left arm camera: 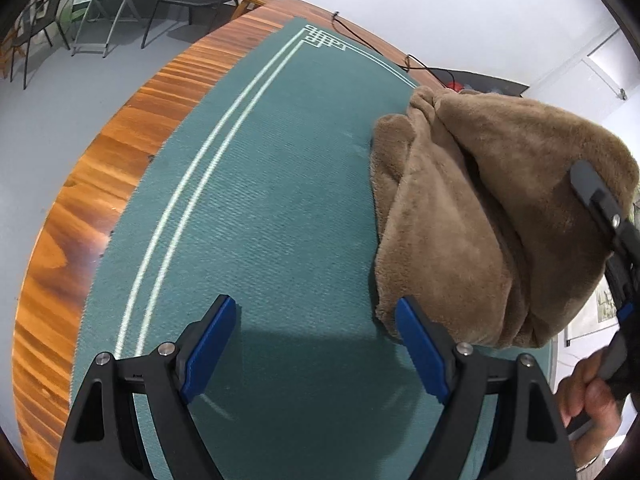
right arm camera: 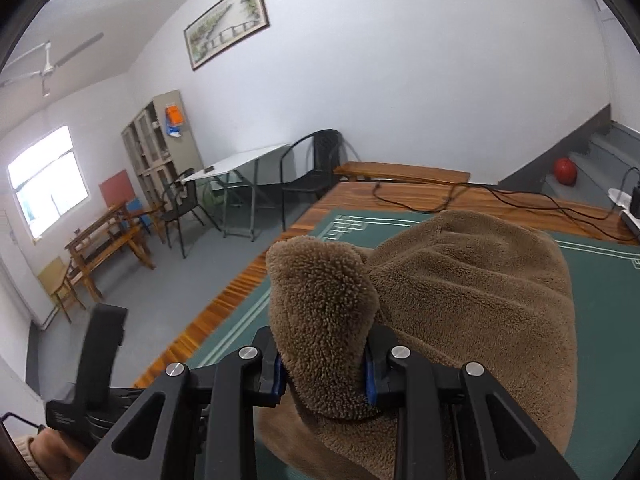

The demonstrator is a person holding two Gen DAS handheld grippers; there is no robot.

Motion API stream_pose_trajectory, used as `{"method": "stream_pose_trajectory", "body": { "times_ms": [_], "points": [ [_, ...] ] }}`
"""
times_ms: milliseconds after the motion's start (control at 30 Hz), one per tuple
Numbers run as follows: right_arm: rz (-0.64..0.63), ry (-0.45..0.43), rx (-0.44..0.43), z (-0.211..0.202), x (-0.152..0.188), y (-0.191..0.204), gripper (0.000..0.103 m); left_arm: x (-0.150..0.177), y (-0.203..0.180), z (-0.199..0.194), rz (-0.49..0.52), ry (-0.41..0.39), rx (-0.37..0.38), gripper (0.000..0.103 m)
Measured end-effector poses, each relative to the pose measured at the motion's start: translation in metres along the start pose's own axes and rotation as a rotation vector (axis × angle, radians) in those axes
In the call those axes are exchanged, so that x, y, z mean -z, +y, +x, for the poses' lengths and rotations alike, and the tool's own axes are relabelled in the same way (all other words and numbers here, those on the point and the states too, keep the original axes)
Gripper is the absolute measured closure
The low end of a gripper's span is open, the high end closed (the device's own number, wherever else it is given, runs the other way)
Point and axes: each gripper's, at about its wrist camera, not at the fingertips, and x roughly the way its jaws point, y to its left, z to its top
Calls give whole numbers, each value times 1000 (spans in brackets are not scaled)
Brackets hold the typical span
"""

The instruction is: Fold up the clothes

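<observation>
A brown fleece garment (left arm camera: 484, 216) hangs bunched above a green mat (left arm camera: 256, 208) on a wooden table. In the left wrist view my left gripper (left arm camera: 316, 344) is open and empty, low over the mat, with its right finger just beside the garment's lower edge. My right gripper (left arm camera: 600, 204) shows at the far right of that view, holding the garment's upper part. In the right wrist view my right gripper (right arm camera: 324, 372) is shut on a thick fold of the brown garment (right arm camera: 472, 300), lifted over the mat (right arm camera: 600, 280).
The wooden table edge (left arm camera: 92, 184) curves along the left of the mat. Black cables (right arm camera: 500, 196) lie across the table's far side. Chairs (right arm camera: 312, 172), a folding table, benches and a cabinet stand in the room beyond. A red ball (right arm camera: 565, 171) sits on steps.
</observation>
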Motion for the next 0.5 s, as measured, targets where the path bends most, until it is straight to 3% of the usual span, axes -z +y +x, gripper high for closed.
{"method": "stream_pose_trajectory", "body": {
  "times_ms": [300, 333, 367, 433, 500],
  "points": [
    [-154, 97, -49, 34, 37, 32, 70, 5, 29, -13, -72, -19, -38, 18],
    [-171, 108, -55, 38, 41, 36, 59, 6, 29, -13, -74, -19, -40, 18],
    [-188, 118, -60, 42, 45, 39, 40, 7, 29, -14, -77, -19, -42, 18],
    [-230, 131, -64, 42, 46, 47, 20, 8, 28, -14, -79, -19, -42, 18],
    [-253, 138, -73, 38, 46, 52, 19, 8, 25, -16, -77, -22, -41, 18]
  ]
}}
